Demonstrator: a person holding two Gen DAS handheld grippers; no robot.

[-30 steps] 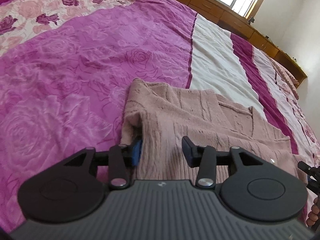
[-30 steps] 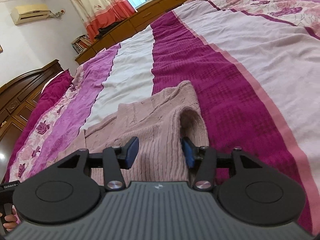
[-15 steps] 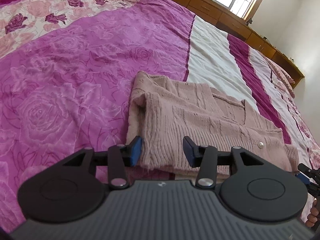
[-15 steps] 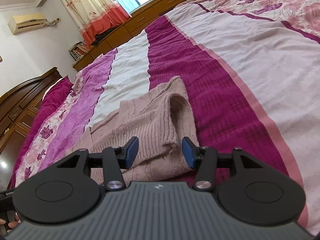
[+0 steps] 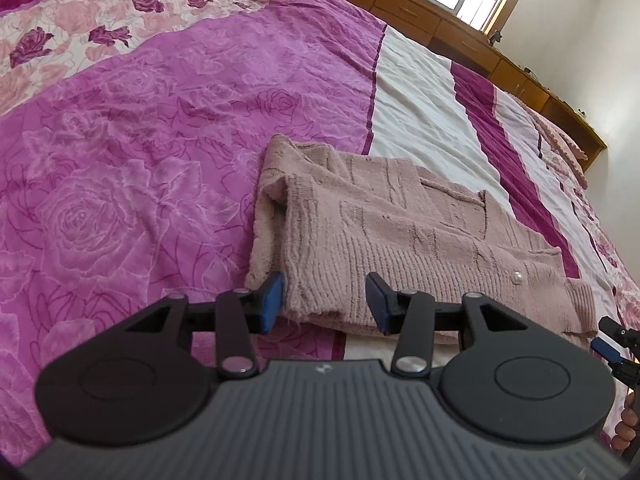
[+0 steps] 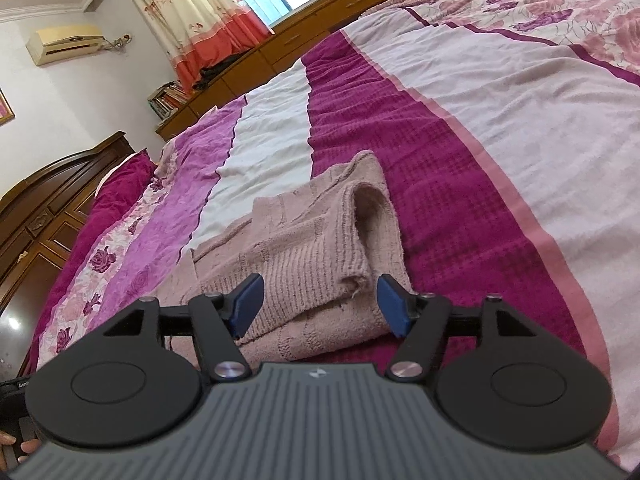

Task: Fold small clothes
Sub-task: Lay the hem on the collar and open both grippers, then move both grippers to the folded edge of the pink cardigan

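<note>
A small dusty-pink knitted cardigan (image 5: 384,236) with a pearl button lies folded on the striped bedspread (image 5: 140,160). It also shows in the right wrist view (image 6: 316,256), with a doubled-over sleeve edge on its right side. My left gripper (image 5: 325,304) is open and empty, just short of the cardigan's near left corner. My right gripper (image 6: 320,306) is open and empty, just short of the near right corner. The tip of the right gripper shows at the far right of the left wrist view (image 5: 612,344).
The bedspread (image 6: 500,140) stretches far on all sides in magenta, white and rose-print stripes. A wooden headboard (image 6: 60,184) and low wooden cabinets (image 5: 460,36) run along the walls. Curtains (image 6: 192,12) and a window are behind.
Both grippers have drawn back from the cardigan toward me. They framed the folded edge before; now the cloth lies flat on the bed, free of both.
</note>
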